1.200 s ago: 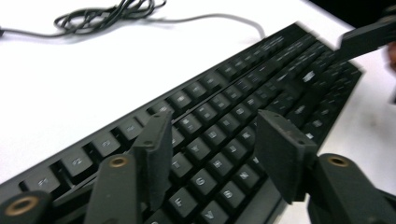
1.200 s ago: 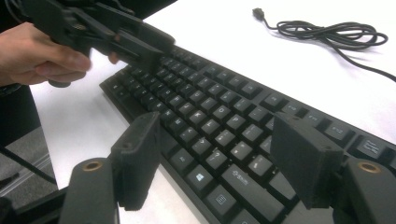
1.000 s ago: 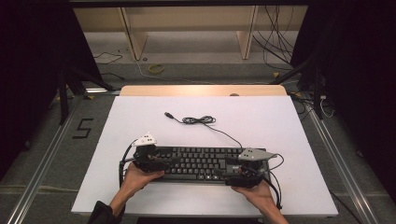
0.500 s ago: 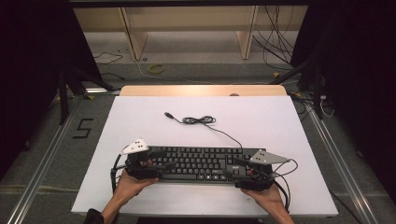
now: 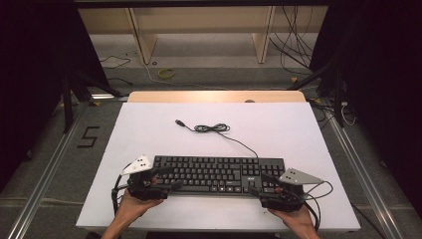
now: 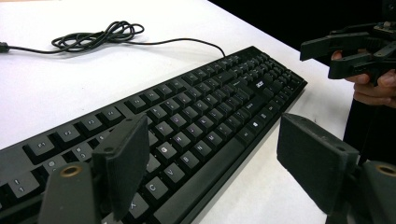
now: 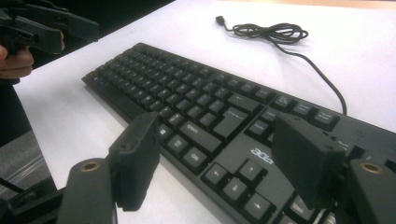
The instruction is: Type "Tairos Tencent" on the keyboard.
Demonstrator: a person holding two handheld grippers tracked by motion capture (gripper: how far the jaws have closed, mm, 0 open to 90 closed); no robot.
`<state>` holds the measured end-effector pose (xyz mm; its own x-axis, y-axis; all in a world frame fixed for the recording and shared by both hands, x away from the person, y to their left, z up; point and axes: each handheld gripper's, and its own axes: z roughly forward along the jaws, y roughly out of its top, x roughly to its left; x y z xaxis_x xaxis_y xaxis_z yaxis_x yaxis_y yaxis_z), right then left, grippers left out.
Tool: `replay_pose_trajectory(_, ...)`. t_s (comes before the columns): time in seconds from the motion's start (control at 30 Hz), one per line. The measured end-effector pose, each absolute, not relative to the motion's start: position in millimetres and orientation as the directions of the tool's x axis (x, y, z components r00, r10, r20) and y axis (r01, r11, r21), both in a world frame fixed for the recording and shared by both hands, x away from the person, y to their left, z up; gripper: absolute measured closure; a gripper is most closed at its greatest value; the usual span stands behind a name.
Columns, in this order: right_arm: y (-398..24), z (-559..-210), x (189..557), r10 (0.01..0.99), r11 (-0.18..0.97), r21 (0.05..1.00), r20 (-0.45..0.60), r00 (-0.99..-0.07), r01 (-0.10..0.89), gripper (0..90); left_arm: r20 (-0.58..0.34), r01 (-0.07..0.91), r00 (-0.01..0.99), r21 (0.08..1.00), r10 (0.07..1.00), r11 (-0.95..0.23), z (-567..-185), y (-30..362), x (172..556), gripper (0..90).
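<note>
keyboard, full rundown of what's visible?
The black full-size plastic keyboard lies flat near the front edge of the white table, long side facing the person. It has white key legends, a number pad at its right end and a small logo above the arrow keys. Its thin black cable runs from the back right edge to a loose coil with a free USB plug. The left hand-held gripper and right hand-held gripper stand open at its two ends, neither clamping it.

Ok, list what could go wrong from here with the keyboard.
1. The keyboard lies close to the near edge of the table; dragging it nearer could tip it off.
2. Its cable lies loosely coiled behind it and may snag or trail if the keyboard is lifted.
3. The left hand-held gripper, jaws just opened, and the right hand-held gripper sit over the keys and could press them.
</note>
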<state>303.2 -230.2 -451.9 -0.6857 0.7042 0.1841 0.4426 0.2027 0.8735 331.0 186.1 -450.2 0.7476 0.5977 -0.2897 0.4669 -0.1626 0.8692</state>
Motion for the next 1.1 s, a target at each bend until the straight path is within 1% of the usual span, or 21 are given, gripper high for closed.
replay_pose_trajectory(0.4,-240.2,-454.4,291.3,0.721,0.18,0.881,0.185,-0.668,0.438,31.5,-0.284,0.468,0.738,0.869,0.612,-0.161,-456.0,189.7,322.5,23.2)
replay_pose_trajectory(0.57,-238.7,-455.7,291.9,0.721,0.184,0.879,0.184,-0.669,0.44,31.3,-0.294,0.469,0.735,0.871,0.611,-0.145,-455.2,191.0,322.4,23.2)
replay_pose_trajectory(1.1,-238.5,-456.2,292.8,0.723,0.182,0.879,0.184,-0.666,0.441,31.3,-0.291,0.47,0.737,0.869,0.61,-0.153,-455.6,190.3,323.2,23.2)
